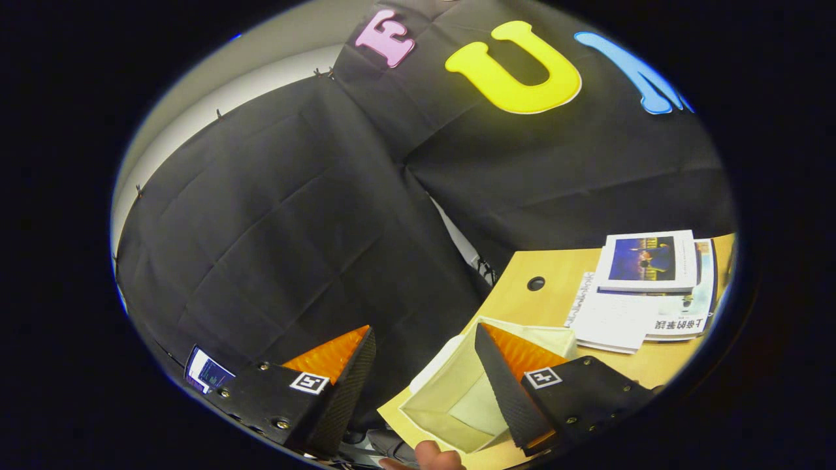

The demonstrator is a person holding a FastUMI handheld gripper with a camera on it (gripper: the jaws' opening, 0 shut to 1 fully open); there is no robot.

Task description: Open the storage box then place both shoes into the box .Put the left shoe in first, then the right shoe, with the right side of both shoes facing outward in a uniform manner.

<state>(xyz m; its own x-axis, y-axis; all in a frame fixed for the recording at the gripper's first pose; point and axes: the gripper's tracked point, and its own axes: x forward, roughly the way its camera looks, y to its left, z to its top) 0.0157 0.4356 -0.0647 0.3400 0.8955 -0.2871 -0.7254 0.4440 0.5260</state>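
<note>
So here's where we're at: the biggest thing in front of us is the wooden desk (pixel 555 274), which runs off at a tilt because we're holding the tool at an angle, and we're hanging off past its near corner with the booth's black cloth behind. Sitting right at that corner is the storage box (pixel 457 398), a pale cream fabric one, and it looks open to us: we can see straight down its inside walls to the bottom, and there's nothing in it. So we'd call step one done, or at least nothing is covering the opening now. Further along the desk, toward its far edge, there's a stack of magazines (pixel 643 287) with a smaller booklet on top, and a round cable hole (pixel 535 283) in the desktop between that stack and the box. No shoes anywhere we can see, so both the left and the right shoe are still to go, left first, right sides facing out. Our gripper (pixel 424 365) has its fingers spread wide with nothing between them; the right finger (pixel 516 372) overlaps the box's opening from our angle, though we can't tell if it touches the fabric. A fingertip of someone's hand (pixel 431 455) pokes in just below the box. Basically early days, most of the job is left.
</note>
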